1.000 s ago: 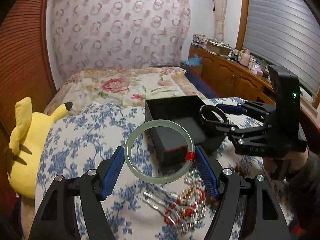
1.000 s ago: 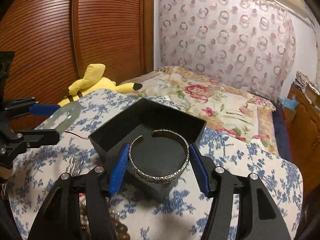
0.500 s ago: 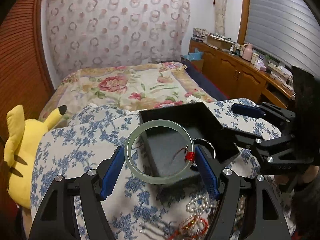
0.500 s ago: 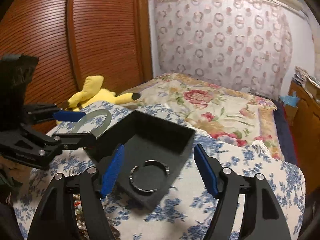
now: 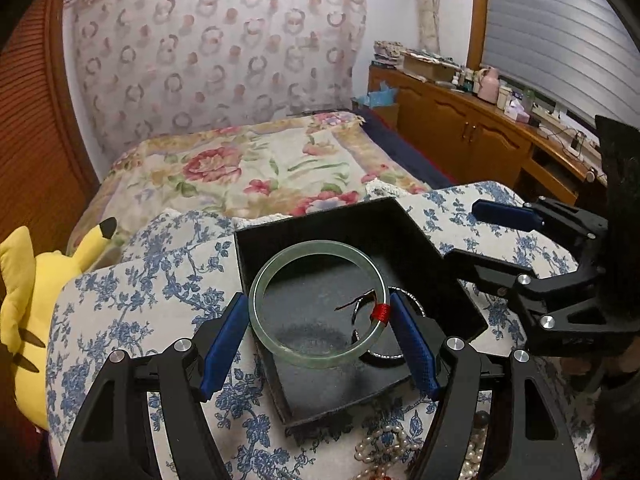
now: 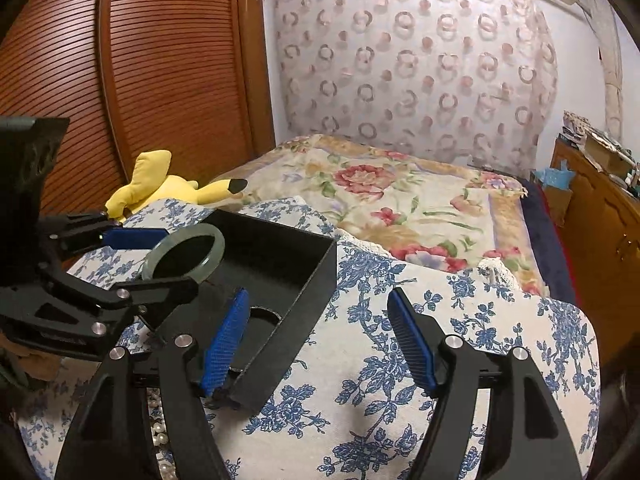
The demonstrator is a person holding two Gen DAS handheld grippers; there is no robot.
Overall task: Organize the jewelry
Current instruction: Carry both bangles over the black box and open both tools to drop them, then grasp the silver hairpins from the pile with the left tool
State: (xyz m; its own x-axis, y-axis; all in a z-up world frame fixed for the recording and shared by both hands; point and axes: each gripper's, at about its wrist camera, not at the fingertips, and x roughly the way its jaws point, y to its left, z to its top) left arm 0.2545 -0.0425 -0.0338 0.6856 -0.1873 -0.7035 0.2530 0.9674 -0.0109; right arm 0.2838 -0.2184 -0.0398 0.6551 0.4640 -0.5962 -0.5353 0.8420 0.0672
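Observation:
My left gripper (image 5: 320, 338) is shut on a pale green jade bangle (image 5: 280, 276) with a red thread wrap, held just above the open black box (image 5: 404, 220). A silver cuff bracelet (image 5: 416, 304) lies inside the box at its right side, partly hidden by my finger. My right gripper (image 6: 320, 340) is open and empty, to the right of the box (image 6: 288, 320) over the blue floral cloth. In the right wrist view the bangle (image 6: 216, 244) shows over the box's left part, with the left gripper (image 6: 160, 260) around it.
Pearl strands (image 5: 384, 444) and other jewelry lie on the floral cloth (image 5: 120, 320) in front of the box. A yellow plush toy (image 5: 28, 304) sits at the left. A bed (image 5: 260, 168) lies behind, a wooden cabinet (image 5: 480, 136) at the right.
My right gripper let go of the silver cuff into the box and drew back to the right, open. My left gripper carried the jade bangle forward over the box.

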